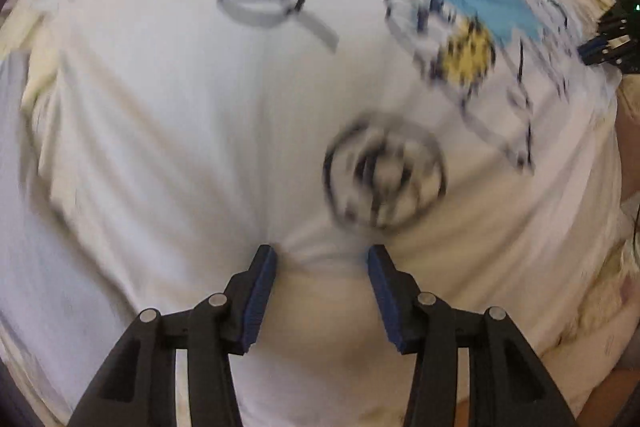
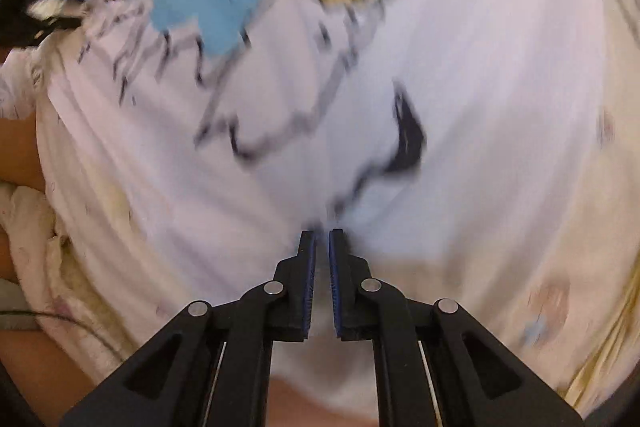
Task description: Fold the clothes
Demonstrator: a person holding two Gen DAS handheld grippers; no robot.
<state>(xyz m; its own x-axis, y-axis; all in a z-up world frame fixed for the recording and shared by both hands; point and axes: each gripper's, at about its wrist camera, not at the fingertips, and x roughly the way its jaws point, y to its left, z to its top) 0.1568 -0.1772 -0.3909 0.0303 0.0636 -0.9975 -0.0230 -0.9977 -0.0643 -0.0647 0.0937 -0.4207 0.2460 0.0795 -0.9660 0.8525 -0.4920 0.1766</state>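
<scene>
White cartoon-print cotton T-shirt lay spread under both tools. Left gripper stood half wide, hem puckered between pads, not clamped. Right gripper was pinched narrow on hem fold — advice: clamp left before lifting, keep hem taut.

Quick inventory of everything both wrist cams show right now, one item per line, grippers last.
T-shirt: one, white with a blue, yellow and pink cartoon print, spread flat and filling both views.
Cloth under the shirt: one, cream with a faint pattern, showing past the shirt's edges.
Crumpled fabric: one bundle, off-white, at the left edge of the right wrist view; too blurred to identify.
Left gripper: one, black with blue-padded fingers, jaws apart, tips at a puckered bit of shirt edge.
Right gripper: one, black with blue-padded fingers, jaws nearly together, pinching the shirt edge at the tips.
</scene>
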